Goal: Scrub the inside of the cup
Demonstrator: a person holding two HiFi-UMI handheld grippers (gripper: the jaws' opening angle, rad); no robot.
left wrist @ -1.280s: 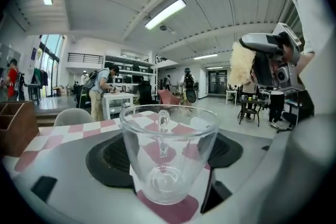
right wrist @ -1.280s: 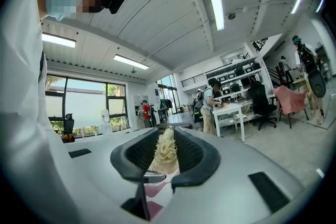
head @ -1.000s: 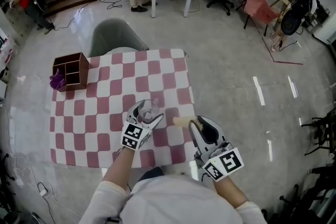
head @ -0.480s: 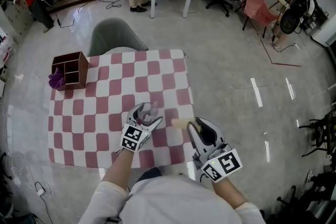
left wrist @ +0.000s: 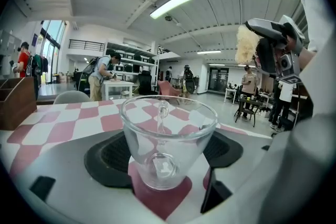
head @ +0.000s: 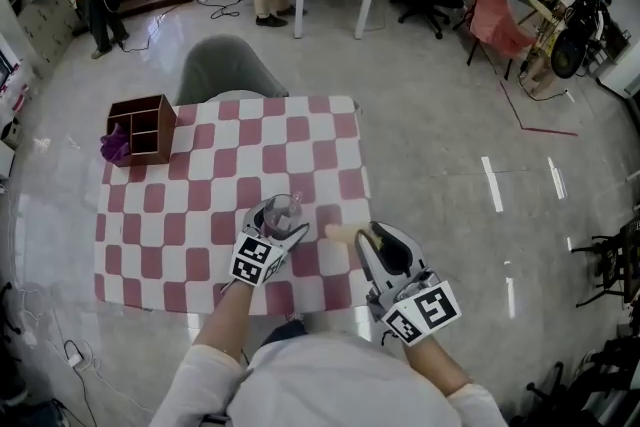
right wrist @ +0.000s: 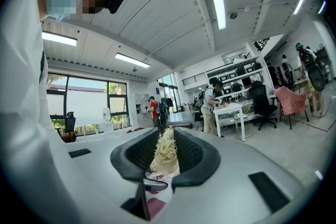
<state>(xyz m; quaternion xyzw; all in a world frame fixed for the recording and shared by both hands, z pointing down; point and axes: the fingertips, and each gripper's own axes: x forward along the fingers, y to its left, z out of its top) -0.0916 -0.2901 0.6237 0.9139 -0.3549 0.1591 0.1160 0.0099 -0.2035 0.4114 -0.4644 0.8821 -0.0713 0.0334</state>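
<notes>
Far to the left of the cup, at the back corner of the table (head: 180,215), stands a brown wooden box (head: 140,130) with open compartments and something purple at its left side. The table is covered in pink-and-white checks.

Nearer the cup, your left forearm (head: 225,315) extends forward from your body and leans a little rightward. Your left tool (head: 277,219) sits over the table with its marker cube on top. Its black ribbed pads are closed on the cup (left wrist: 168,134), one on each side of the wall.

The cup is clear, smooth glass and stands upright. It flares from a narrow base to a wide round rim, and a thin handle sits on the side away from the tool. The checks show through it. Whether its base touches the table I cannot tell.

Just right of the cup, apart from it, is the pale head of the brush (head: 340,233), a tuft of straw-coloured, frizzy fibres pointing left towards the cup. Your right tool (head: 378,243) is clamped on the brush with its dark pads pressed against the fibres. It sits just off the table's right edge, and your right forearm (head: 445,370) angles in from the lower right.
</notes>
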